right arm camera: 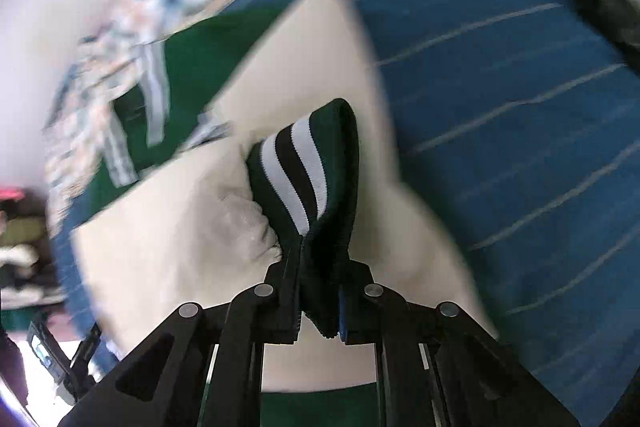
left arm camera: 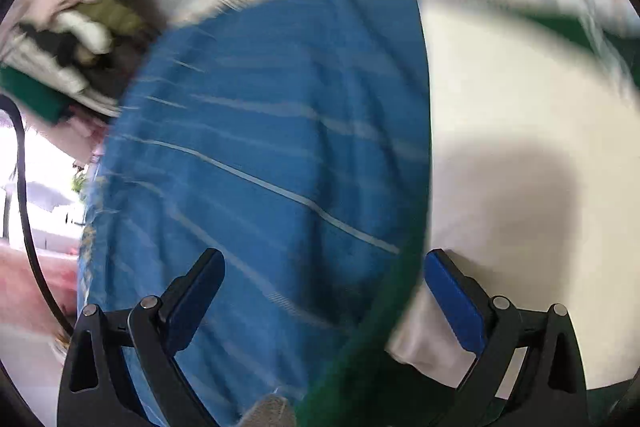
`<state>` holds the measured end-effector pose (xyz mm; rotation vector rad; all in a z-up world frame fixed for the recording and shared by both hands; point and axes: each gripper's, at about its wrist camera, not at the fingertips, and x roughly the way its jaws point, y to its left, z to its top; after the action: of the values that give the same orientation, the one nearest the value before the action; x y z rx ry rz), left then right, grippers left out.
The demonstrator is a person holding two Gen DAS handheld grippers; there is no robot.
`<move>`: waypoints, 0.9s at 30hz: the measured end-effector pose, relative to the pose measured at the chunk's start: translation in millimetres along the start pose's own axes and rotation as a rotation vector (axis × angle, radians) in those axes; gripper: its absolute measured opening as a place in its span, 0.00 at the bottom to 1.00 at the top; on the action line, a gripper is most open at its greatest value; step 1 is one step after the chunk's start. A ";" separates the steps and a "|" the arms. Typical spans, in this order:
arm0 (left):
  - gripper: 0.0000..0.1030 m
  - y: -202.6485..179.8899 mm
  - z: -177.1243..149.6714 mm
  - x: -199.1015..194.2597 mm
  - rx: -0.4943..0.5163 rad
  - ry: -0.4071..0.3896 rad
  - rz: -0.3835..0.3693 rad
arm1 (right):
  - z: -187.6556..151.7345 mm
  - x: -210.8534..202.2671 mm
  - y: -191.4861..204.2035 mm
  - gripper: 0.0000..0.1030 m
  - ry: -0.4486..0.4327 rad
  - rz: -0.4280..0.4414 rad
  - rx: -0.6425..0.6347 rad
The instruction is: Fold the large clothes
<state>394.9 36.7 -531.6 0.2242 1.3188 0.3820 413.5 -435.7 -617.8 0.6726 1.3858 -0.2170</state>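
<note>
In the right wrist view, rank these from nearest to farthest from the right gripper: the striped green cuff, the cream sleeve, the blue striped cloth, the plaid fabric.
1. Striped green cuff: clamped between the jaws of the right gripper.
2. Cream sleeve: bunched directly behind the cuff, mostly left.
3. Blue striped cloth: spread underneath, right side.
4. Plaid fabric: along the far edge, top and upper left.

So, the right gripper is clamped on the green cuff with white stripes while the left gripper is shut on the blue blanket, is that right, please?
Not quite: the left gripper is open, its jaws spread wide above the blue blanket with nothing between them, as the left wrist view shows. The right gripper is indeed clamped on the green cuff with white stripes.
</note>
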 end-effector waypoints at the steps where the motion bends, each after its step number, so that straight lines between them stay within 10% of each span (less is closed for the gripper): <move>1: 1.00 0.3 -1.5 7.9 -0.002 0.009 -0.007 | 2.5 5.7 -5.7 0.18 0.044 0.022 0.029; 9: 1.00 54.3 -55.6 -64.2 -0.054 -0.093 0.010 | -68.1 -62.9 16.3 0.34 0.057 0.135 -0.012; 13: 1.00 77.0 -125.9 -79.8 -0.045 -0.015 0.071 | -166.3 -26.4 45.0 0.34 0.352 0.306 -0.030; 18: 1.00 128.5 -200.4 -39.7 -0.039 0.131 0.256 | -242.7 55.4 67.3 0.34 0.573 0.271 -0.006; 20: 1.00 153.9 -221.5 -18.0 -0.063 0.157 0.305 | -258.5 70.4 75.2 0.33 0.580 0.296 0.015; 23: 1.00 166.6 -241.6 16.3 -0.027 0.190 0.317 | -265.3 69.3 81.6 0.07 0.513 0.255 -0.029; 27: 1.00 161.9 -258.7 39.6 0.019 0.177 0.285 | -252.2 36.9 80.7 0.05 0.387 0.182 -0.017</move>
<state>128.7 186.5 -569.1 0.4038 1.4691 0.6427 253.1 -222.7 -636.5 0.8527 1.6802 0.0754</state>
